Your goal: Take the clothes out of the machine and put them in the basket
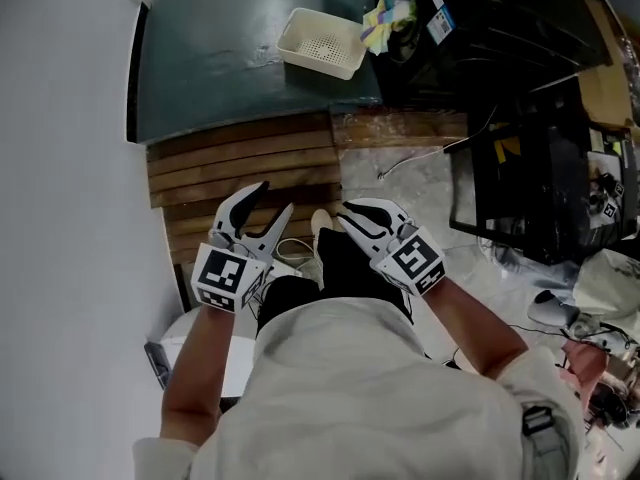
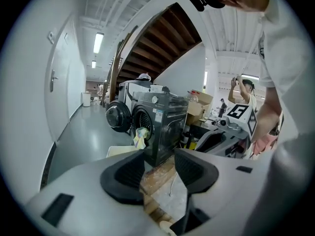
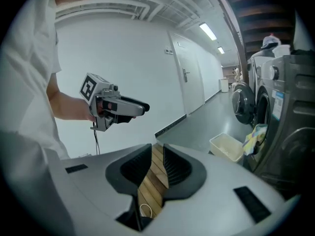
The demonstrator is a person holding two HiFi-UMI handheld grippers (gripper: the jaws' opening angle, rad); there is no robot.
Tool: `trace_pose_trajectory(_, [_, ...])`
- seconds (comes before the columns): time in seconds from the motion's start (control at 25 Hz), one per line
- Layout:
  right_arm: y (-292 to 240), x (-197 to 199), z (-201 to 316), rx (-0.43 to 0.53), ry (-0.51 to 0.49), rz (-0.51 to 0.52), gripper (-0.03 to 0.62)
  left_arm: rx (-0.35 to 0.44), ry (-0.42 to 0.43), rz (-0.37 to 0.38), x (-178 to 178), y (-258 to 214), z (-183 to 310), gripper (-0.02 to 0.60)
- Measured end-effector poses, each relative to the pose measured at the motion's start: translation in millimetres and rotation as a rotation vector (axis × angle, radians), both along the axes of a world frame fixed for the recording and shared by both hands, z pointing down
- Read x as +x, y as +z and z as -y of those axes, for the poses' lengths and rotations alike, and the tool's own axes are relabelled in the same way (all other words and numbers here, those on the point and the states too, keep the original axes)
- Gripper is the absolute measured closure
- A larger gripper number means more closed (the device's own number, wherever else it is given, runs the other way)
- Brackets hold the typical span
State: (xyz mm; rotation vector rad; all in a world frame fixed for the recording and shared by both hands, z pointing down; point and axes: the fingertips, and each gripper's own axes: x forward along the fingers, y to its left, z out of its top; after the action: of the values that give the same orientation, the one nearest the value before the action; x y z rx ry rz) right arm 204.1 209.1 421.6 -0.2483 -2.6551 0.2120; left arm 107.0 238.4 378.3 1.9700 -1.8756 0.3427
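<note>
Left gripper (image 1: 277,197) is held low in front of the person's body. Its jaws stand moderately apart with nothing between them, and only floor and planks show through the gap. Right gripper (image 1: 345,215) sits near it on the other side. Its jaws are parted by a narrow slot and are likewise empty. Both point forward and somewhat downward over the wooden slats (image 1: 240,163) at the person's feet.

The clothes (image 1: 388,16), a bundle of yellow, blue and pale patches, hang at the front of the dark machine (image 1: 480,23), up off the floor. The cream basket (image 1: 322,41), with a perforated bottom, stands on the dark floor (image 1: 220,58) just beside the clothes and the machine. It lies beyond the slats and well apart from both grippers. In the left gripper view a second round-doored machine (image 2: 118,117) stands farther down the corridor.
</note>
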Motion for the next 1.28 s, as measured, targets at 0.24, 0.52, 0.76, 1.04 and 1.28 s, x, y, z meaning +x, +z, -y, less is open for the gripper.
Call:
trace_pose_trajectory(0.24, [-22, -31, 59, -0.020, 0.103, 0.012, 0.528, -0.037, 0.069, 0.024, -40, -23, 68, 0.400])
trace_pose_trajectory(0.52, [-26, -57, 88, -0.042, 0.197, -0.010, 0.528, -0.053, 0.185, 0.017, -68, -27, 127, 0.396])
trace_pose_trajectory(0.76, [-26, -121, 110, -0.035, 0.247, -0.056, 0.528, -0.055, 0.272, -0.027, -123, -21, 169, 0.391])
trace_pose_trajectory(1.04, [-29, -238, 132, -0.019, 0.307, -0.120, 0.528, -0.049, 0.424, -0.039, -221, -11, 219, 0.385])
trace_pose_trajectory(1.28, [-58, -318, 151, -0.036, 0.418, -0.172, 0.528, -0.079, 0.575, -0.065, -286, -21, 256, 0.379])
